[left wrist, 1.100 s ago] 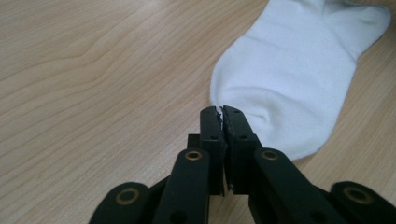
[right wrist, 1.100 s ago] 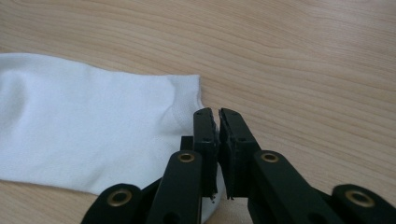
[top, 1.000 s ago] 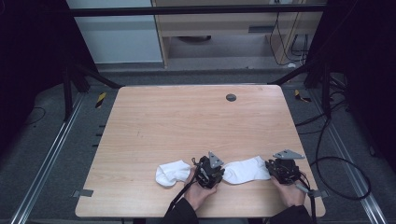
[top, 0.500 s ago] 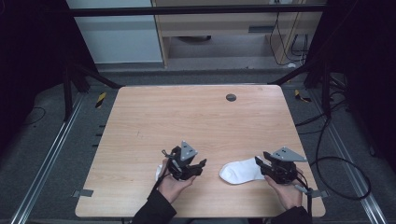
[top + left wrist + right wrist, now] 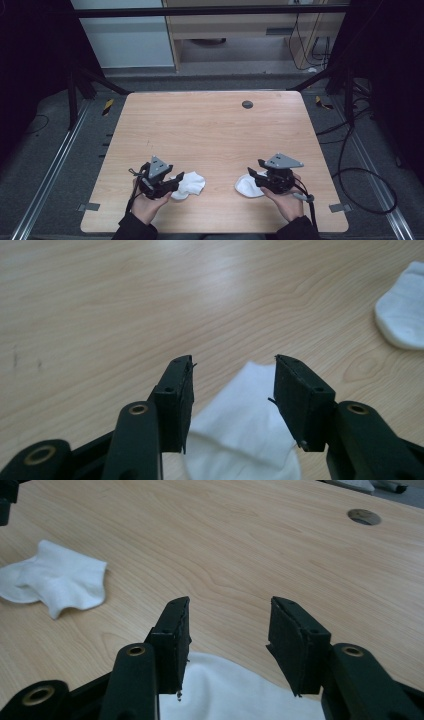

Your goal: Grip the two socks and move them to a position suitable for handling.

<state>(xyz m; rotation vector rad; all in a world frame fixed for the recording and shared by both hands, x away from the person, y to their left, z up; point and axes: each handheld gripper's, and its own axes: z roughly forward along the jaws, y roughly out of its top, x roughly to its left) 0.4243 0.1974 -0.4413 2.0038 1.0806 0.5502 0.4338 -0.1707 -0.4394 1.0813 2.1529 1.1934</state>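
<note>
White cotton marks the two things at play in the high view: one sock [image 5: 188, 184] lies on the pale wooden table [image 5: 210, 135] just ahead of the left hand-held gripper [image 5: 172, 186], and a second sock [image 5: 246, 185] lies bunched at the tips of the right hand-held gripper [image 5: 260, 180]. The two socks are well apart, each beside its own tool, near the person's edge of the table.

In the left gripper view, the left hand-held gripper [image 5: 234, 377] stands wide, jaws parted with nothing between the pads, and the near sock [image 5: 242, 432] lies flat below and between them. The other sock [image 5: 404, 307] sits farther off, up and to the right of the jaws.

In the right gripper view, the right hand-held gripper [image 5: 230, 615] is likewise wide and empty, with its sock [image 5: 235, 692] spread under the jaws, while the far sock [image 5: 55, 582] rests well off to the left.

Both socks look light, soft and limp; they would likely sag and fold when lifted. A pinch on a raised fold or the cuff edge seems the surest hold.
</note>
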